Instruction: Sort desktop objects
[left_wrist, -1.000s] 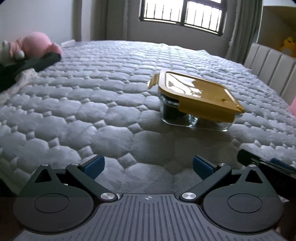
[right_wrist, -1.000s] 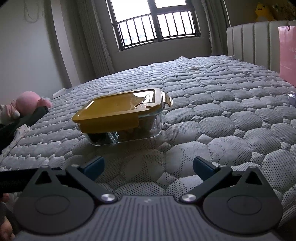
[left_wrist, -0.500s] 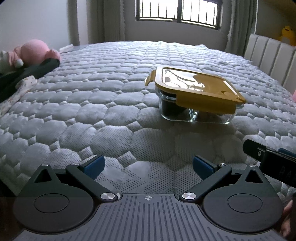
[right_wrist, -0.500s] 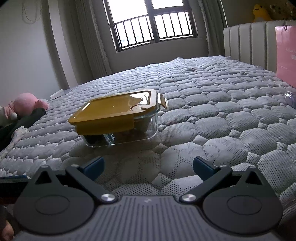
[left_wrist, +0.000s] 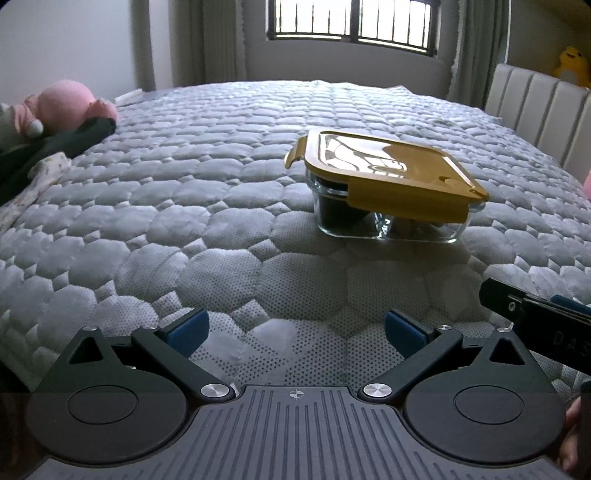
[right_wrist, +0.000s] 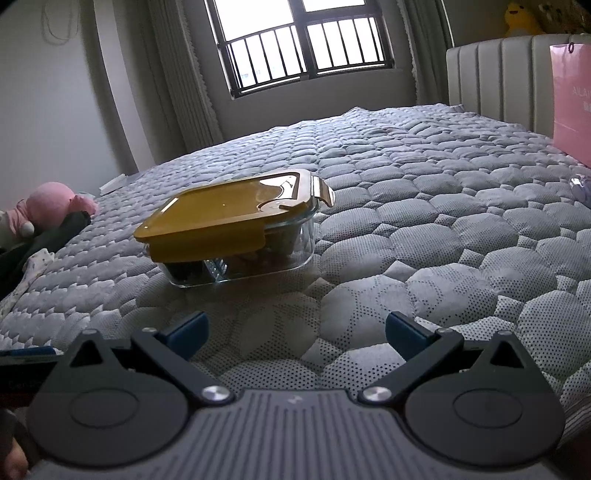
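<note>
A glass food box with a mustard-yellow lid (left_wrist: 384, 173) (right_wrist: 229, 218) stands on the grey quilted mattress (left_wrist: 184, 221) (right_wrist: 443, 240). Dark contents show through its glass wall. My left gripper (left_wrist: 295, 328) is open near the bed's front edge, short of the box, which lies ahead and to its right. My right gripper (right_wrist: 295, 328) is open too, with the box ahead and to its left. Nothing sits between either pair of blue-padded fingers. The right gripper's body (left_wrist: 535, 317) shows at the right edge of the left wrist view.
A pink plush toy (left_wrist: 66, 103) (right_wrist: 48, 206) and dark clothing (left_wrist: 44, 151) lie at the bed's left side. A padded headboard (right_wrist: 509, 77) and a pink paper bag (right_wrist: 572, 99) stand at the right. A barred window (right_wrist: 306, 40) is behind the bed.
Both grippers have swung slightly: the box has drifted right and higher in the left view and sits a little lower left in the right view. Fingers stay open.
</note>
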